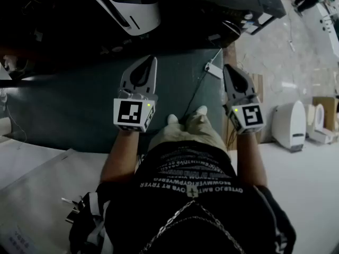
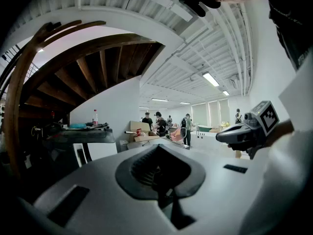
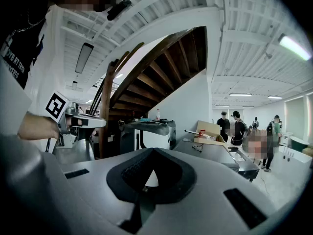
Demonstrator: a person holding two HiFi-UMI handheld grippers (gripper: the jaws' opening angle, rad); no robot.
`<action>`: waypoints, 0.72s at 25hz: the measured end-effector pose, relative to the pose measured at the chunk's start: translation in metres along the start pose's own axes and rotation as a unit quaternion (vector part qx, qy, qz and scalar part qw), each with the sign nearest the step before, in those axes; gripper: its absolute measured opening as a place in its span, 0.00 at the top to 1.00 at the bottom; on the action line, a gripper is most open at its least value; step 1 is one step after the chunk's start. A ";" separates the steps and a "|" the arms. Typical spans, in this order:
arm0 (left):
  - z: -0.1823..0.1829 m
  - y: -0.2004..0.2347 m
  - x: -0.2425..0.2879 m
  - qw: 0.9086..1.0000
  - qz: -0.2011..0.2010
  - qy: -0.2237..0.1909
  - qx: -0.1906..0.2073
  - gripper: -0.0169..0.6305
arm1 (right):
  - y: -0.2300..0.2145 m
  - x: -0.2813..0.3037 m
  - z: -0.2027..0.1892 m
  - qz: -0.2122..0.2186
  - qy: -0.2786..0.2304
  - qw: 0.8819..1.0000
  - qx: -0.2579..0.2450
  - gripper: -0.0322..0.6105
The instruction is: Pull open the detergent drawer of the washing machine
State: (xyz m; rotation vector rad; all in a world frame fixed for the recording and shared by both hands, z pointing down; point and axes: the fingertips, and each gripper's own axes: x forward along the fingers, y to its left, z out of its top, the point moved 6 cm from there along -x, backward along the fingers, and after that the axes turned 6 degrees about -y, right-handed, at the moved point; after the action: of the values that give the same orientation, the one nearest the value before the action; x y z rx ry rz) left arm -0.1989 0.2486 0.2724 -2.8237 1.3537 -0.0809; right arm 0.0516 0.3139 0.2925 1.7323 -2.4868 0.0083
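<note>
Holds the left gripper [image 1: 150,62] and the right gripper [image 1: 229,70] out side by side, nearly level, above a dark grey-green top [image 1: 63,110]; presses both pairs of jaws fully together, with nothing between them in either gripper view; bears on each gripper a cube [image 1: 132,114] with a black-and-white square marker and no lettering; stands well apart from a white-cased machine [image 1: 132,7] beyond the far edge of the dark top, at the upper edge of the head view, with a long dark slot in its panel; cannot tell from any view whether that slot is the detergent drawer; touches the machine with neither gripper.

Wears a black shirt [image 1: 190,194] printed with rows of white block lettering, upside down in the head view and too warped to read with certainty; shares the dark top with a thin black cable [image 1: 198,89] and a white tag [image 1: 214,70], blank as far as can be seen, just beside the right gripper; flanked at the right by white toilets [image 1: 288,125] on a pale floor.

Looks, in the left gripper view, past the joined jaws to the same machine below a brown wooden staircase [image 2: 98,62]; takes in a red-capped bottle [image 2: 95,116], its label unreadable, and people [image 2: 159,124] standing far back; catches, in the right gripper view, an open cardboard box [image 3: 212,131] with no legible print.
</note>
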 end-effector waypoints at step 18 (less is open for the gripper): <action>0.004 -0.011 0.046 0.999 0.010 0.016 0.026 0.97 | -0.055 0.015 -0.006 0.019 -0.009 1.000 -0.011 0.95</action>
State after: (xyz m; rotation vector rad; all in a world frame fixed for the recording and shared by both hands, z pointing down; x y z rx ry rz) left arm -0.1619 0.2197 0.2706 -2.7770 1.3659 -0.1584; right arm 0.0980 0.2814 0.2962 1.6846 -2.5228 -0.0308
